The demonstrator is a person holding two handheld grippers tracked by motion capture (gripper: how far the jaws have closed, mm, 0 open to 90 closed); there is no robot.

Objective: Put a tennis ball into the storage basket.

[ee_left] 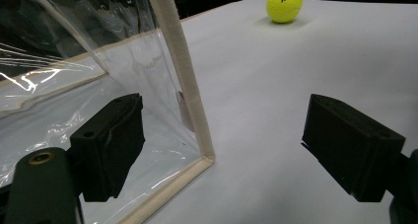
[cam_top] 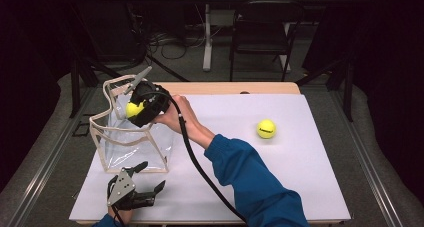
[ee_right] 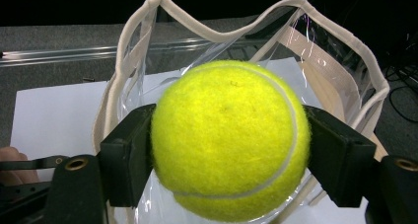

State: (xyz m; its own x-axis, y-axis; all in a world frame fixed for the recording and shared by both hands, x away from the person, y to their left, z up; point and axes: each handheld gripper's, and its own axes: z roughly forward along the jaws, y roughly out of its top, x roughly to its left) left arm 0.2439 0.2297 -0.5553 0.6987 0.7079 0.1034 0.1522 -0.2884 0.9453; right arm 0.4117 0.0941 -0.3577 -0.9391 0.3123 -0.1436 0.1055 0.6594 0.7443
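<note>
Bench (cam_top: 300,187): white-topped, carried everything listed. Clear bag (cam_top: 132,147): cream-edged, stood open near the bench's left edge. Right hand-held gripper (cam_top: 134,108): hung over the bag's open mouth, jaws clamped on a yellow tennis ball (ee_right: 230,140) held just above the bag's rim. Left hand-held gripper (cam_top: 150,179): lay at the bag's front corner, jaws apart, one on each side of the bag's cream corner seam, not pressing it. Second tennis ball (cam_top: 266,128): rested on the bench well to the right of the bag.
</note>
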